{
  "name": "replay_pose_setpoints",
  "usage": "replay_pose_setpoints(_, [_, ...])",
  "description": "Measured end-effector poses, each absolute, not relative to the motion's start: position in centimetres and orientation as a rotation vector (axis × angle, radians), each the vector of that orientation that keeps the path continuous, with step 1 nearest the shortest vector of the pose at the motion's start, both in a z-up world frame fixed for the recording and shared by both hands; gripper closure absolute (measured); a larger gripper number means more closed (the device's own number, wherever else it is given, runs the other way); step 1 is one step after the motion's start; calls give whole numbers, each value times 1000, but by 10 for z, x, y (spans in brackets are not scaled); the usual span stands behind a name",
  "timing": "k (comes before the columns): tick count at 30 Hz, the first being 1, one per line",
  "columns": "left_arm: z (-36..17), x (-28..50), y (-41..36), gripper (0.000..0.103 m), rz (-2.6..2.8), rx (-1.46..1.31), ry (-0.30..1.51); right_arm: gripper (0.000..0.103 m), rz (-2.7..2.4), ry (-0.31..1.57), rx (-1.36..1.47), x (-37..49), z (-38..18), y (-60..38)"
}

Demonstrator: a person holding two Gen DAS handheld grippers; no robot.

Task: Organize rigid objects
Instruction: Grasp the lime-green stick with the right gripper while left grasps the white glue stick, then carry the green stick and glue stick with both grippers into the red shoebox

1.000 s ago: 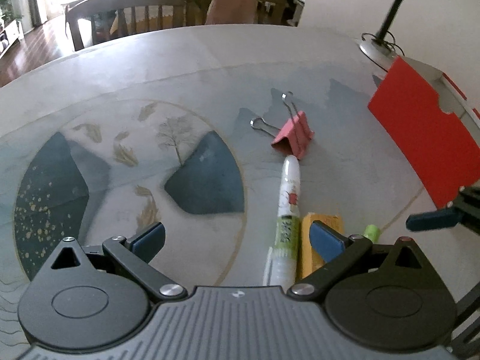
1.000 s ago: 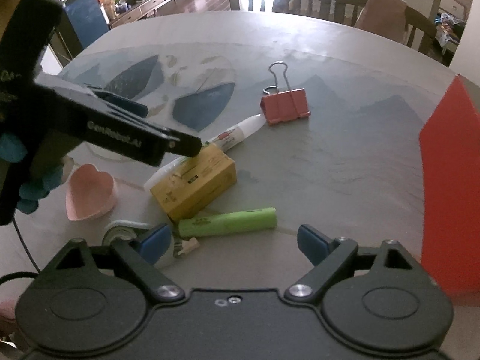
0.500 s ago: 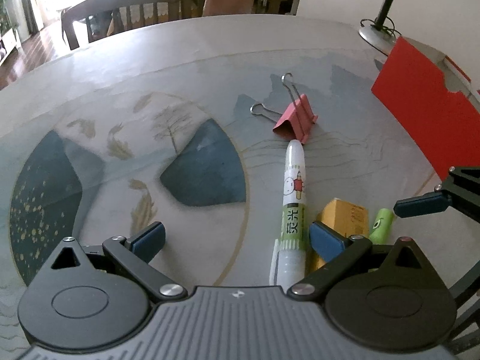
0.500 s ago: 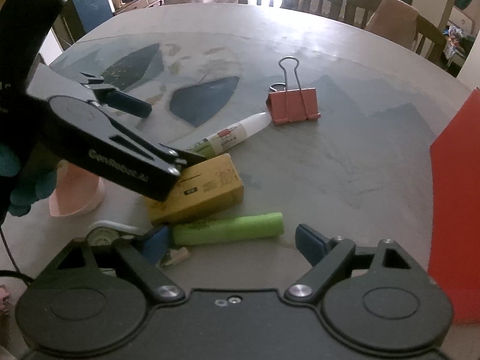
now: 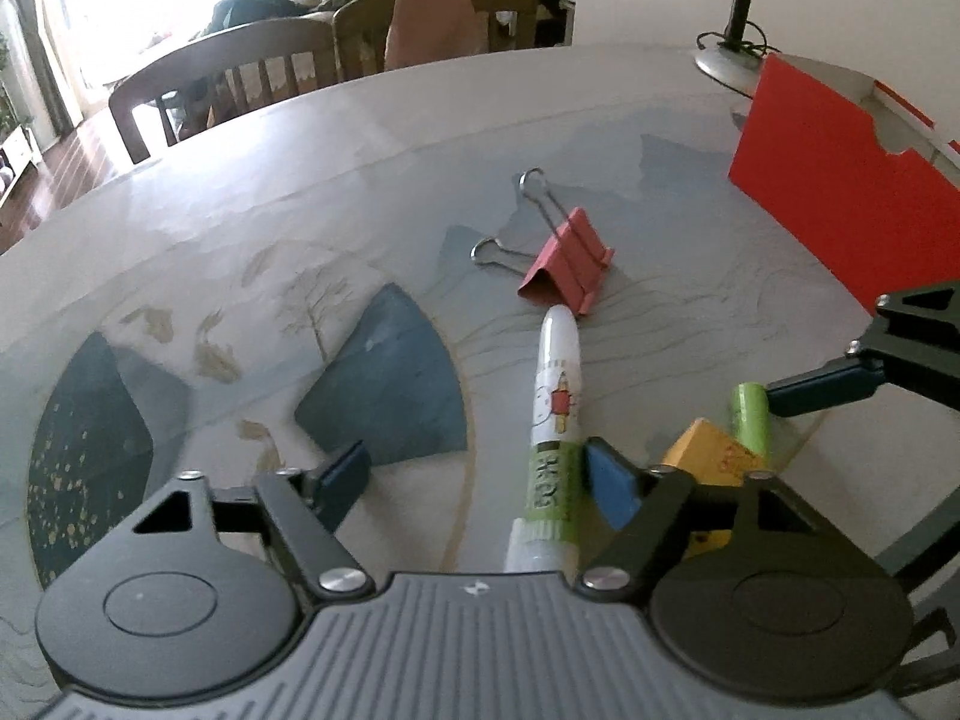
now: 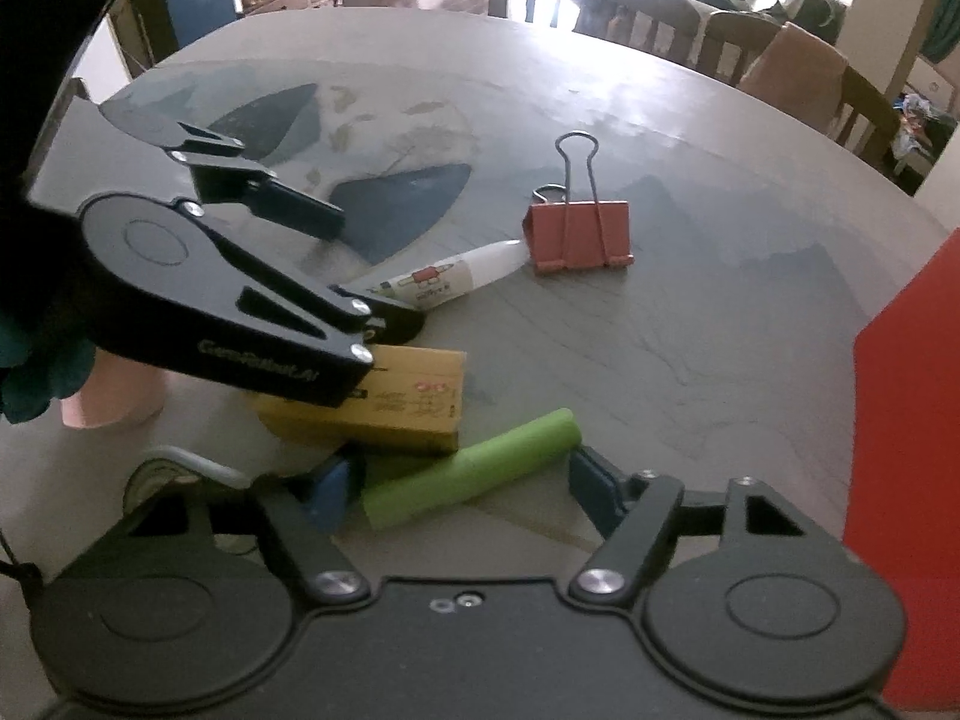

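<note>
A white glue pen (image 5: 555, 396) with a green label lies between the fingers of my left gripper (image 5: 474, 477), close to the right pad. The jaws are closing and the left pad is still clear of the pen. In the right wrist view, a green cylinder (image 6: 474, 468) lies slantwise between the fingers of my right gripper (image 6: 462, 489). Those jaws are closing too, with the pads near its ends but not pressing on it. A yellow box (image 6: 390, 402) sits between the pen and the cylinder. The red binder clip (image 5: 567, 273) lies just past the pen's tip.
An upright red card box (image 5: 840, 180) stands at the right, with a lamp base (image 5: 723, 63) behind it. A pink heart-shaped dish (image 6: 114, 402) and a tape roll (image 6: 174, 468) lie near left. Chairs (image 5: 228, 84) line the round table's (image 5: 300, 180) far edge.
My left gripper has come lower over the glue pen and its jaws have narrowed. The right gripper's jaws have narrowed around the green cylinder.
</note>
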State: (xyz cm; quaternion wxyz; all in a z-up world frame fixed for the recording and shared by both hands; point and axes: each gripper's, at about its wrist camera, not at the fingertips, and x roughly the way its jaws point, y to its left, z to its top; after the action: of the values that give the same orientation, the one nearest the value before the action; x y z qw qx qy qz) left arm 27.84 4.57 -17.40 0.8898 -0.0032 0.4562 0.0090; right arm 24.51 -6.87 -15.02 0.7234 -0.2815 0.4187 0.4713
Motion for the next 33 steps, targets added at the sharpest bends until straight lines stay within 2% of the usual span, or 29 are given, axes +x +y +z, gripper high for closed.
replay_pose_setpoints(1, [-173, 279, 45, 33, 14, -5, 944, 35, 1039, 925, -620, 246, -150, -69])
replay_pose_setpoints(6, [-171, 277, 41, 51, -11, 6, 931, 61, 1025, 924, -599, 248, -146, -75])
replay_pose_setpoints(8, [-170, 277, 40, 63, -24, 5, 930, 70, 1012, 929, -588, 251, -145, -78])
replay_pose_setpoints(12, [-168, 278, 38, 73, -38, -14, 935, 87, 960, 953, -544, 258, -143, -84])
replay_pose_setpoints(14, [-168, 279, 42, 85, -48, -64, 941, 88, 922, 967, -506, 263, -142, -89])
replay_pose_setpoints(23, [-163, 276, 52, 86, -1, -198, 974, 89, 842, 963, -338, 271, -121, -120])
replay_pose_setpoints(33, [-127, 263, 56, 86, 29, -305, 946, 89, 848, 914, -243, 266, -78, -157])
